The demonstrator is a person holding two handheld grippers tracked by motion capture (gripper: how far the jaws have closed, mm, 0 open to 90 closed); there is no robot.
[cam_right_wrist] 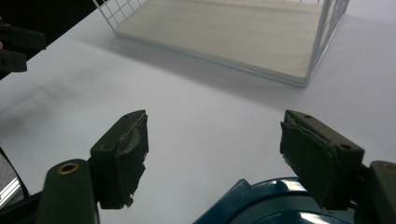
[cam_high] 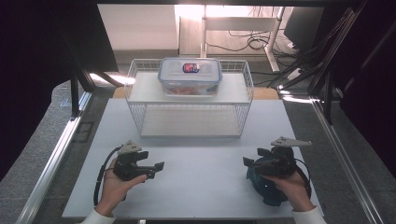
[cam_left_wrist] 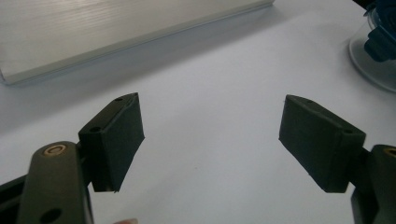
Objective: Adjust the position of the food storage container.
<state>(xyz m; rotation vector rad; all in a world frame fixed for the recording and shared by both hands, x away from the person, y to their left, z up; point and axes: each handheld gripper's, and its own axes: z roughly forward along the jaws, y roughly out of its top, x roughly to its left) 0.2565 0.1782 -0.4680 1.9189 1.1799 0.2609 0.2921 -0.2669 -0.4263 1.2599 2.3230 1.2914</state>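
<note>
A clear lidded food box (cam_high: 190, 77) with a red and blue label stands on the top shelf of a white wire rack (cam_high: 138, 122) at the back of the white table (cam_high: 201, 186). At the front left, a hand rests my left gripper (cam_high: 158, 169) on the table, open, jaws pointing right with bare table between them (cam_left_wrist: 212, 135). At the front right, my right gripper (cam_high: 252, 157) is open and points left. It lies over a dark blue rounded object (cam_high: 264, 186) whose glossy edge (cam_right_wrist: 261, 207) shows below the jaws. Nothing sits between its pads (cam_right_wrist: 215, 140).
The rack's lower shelf (cam_right_wrist: 233, 32) is bare and lies ahead of the right gripper. The blue object with a clear rim (cam_left_wrist: 380, 42) is far right of the left gripper. Metal frame rails (cam_high: 56, 154) run along both table sides. A chair and cables stand behind.
</note>
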